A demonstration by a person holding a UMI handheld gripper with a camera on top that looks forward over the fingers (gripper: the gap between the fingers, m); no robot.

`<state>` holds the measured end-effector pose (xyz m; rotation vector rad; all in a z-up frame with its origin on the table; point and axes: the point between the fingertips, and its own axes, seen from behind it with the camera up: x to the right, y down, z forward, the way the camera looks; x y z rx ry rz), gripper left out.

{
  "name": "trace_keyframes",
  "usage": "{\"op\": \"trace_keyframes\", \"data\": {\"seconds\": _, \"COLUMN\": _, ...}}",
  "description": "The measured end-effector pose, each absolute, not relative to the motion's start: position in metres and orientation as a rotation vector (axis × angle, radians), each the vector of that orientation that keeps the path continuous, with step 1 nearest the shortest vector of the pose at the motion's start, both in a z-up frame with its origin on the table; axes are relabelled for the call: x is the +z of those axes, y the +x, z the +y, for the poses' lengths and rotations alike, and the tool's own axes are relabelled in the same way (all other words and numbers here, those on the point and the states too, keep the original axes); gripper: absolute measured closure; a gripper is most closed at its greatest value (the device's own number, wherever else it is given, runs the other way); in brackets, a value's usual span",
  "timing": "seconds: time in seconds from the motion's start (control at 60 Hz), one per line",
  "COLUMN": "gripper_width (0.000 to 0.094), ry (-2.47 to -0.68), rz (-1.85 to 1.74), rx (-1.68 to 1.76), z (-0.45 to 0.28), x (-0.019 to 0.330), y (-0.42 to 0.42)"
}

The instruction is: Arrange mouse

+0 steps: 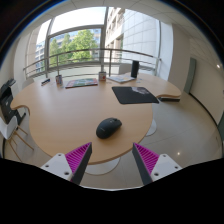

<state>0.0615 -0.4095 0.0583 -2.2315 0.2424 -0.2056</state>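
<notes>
Hovering above the near edge of a round wooden counter (pixel 60 110), the tool (pixel 112 160) has its two fingers spread apart, and nothing is between them. Each finger carries a magenta pad (pixel 78 157) on its inner side. The black mouse (pixel 108 127) lies on the counter just ahead of the fingers, a little nearer to the left one, and it does not touch either of them. It rests alone on the bare wood, near the front rim.

Farther away on the counter, beyond the mouse and to the right, there is a dark mouse mat (pixel 133 94). Beside it, at the right rim, lies a flat brownish thing (pixel 168 92) that I cannot identify. Near the far rim a keyboard (pixel 81 83) lies flat, and close to it stand some small items (pixel 102 75), too small to tell what they are. A chair (pixel 10 110) stands at the left side of the counter. Behind everything, large windows (pixel 80 45) show green trees and a building outside.
</notes>
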Motion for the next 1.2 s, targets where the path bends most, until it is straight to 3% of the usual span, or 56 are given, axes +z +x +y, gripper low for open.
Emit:
{"op": "trace_keyframes", "data": {"seconds": 0.25, "gripper_width": 0.0102, "ry": -2.257, "rz": 0.243, "rx": -0.16, "z": -0.324, "x": 0.0, "y": 0.062}}
{"op": "trace_keyframes", "data": {"seconds": 0.55, "gripper_width": 0.0105, "ry": -2.308, "rz": 0.239, "rx": -0.104, "z": -0.265, "x": -0.018, "y": 0.06}}
{"op": "trace_keyframes", "data": {"seconds": 0.633, "gripper_width": 0.02, "ry": -2.307, "rz": 0.192, "rx": -0.1, "z": -0.251, "x": -0.016, "y": 0.056}}
{"op": "trace_keyframes", "data": {"seconds": 0.7, "gripper_width": 0.0389, "ry": -2.304, "rz": 0.15, "rx": -0.094, "z": -0.242, "x": -0.016, "y": 0.053}}
{"op": "trace_keyframes", "data": {"seconds": 0.967, "gripper_width": 0.0528, "ry": -2.3, "rz": -0.02, "rx": -0.038, "z": -0.235, "x": -0.016, "y": 0.043}}
{"op": "trace_keyframes", "data": {"seconds": 1.067, "gripper_width": 0.0541, "ry": -2.299, "rz": -0.083, "rx": -0.022, "z": -0.231, "x": -0.01, "y": 0.044}}
{"op": "trace_keyframes", "data": {"seconds": 1.2, "gripper_width": 0.0541, "ry": -2.22, "rz": -0.091, "rx": 0.038, "z": -0.209, "x": 0.052, "y": 0.036}}
